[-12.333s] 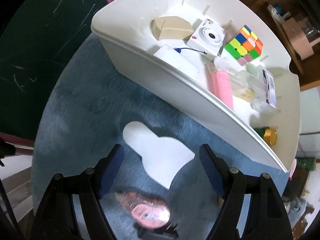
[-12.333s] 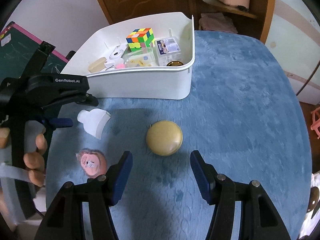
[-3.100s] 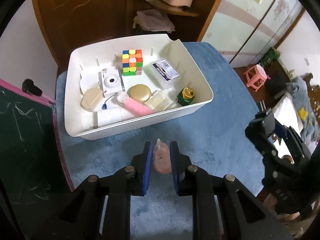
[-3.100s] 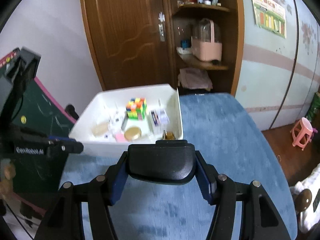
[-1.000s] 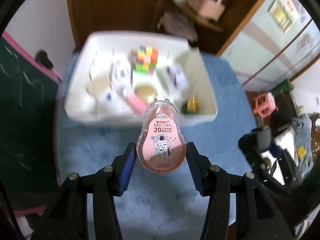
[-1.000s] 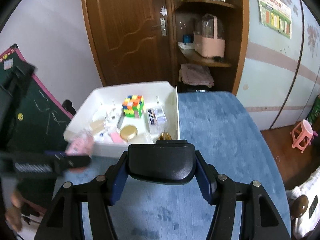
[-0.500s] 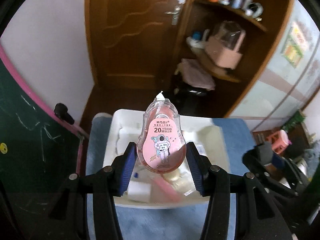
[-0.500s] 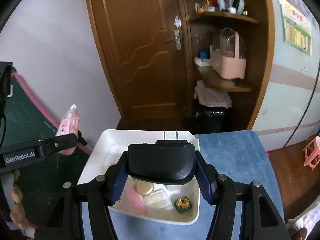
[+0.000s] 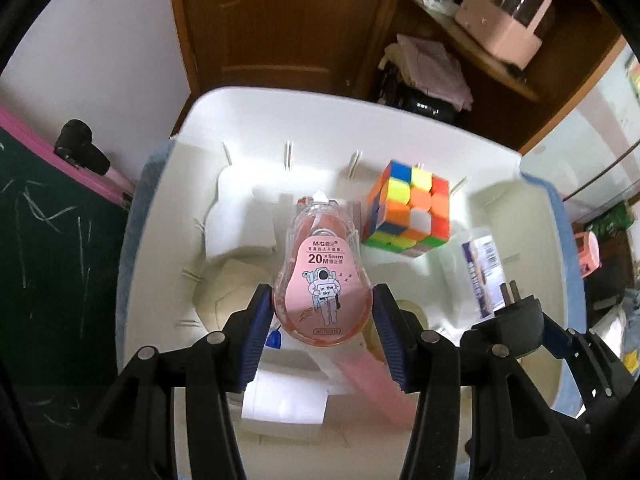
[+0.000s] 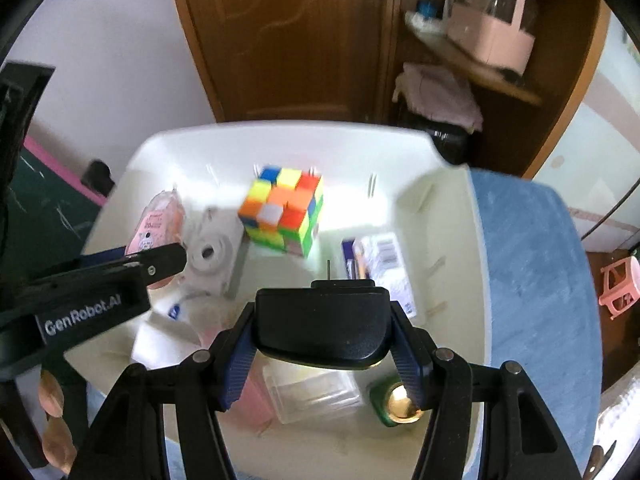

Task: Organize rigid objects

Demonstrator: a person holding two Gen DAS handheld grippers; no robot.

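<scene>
Left wrist view: correction tape point(image 9: 322, 280) is clamped in left tool point(image 9: 322, 320) above white bin point(image 9: 400, 120); black plug point(image 10: 322, 322) is clamped in right tool point(image 10: 322, 344). Release risks knocking the cube point(image 9: 408, 210).

The correction tape point(image 9: 322, 280) is pink with a white astronaut print, and the plug adapter point(image 10: 322, 326) is black. The bin point(image 9: 304, 120) is white, the cube point(image 9: 410, 210) a patchwork of orange, yellow, blue, green and white. The worktop point(image 10: 536, 264) is blue.
</scene>
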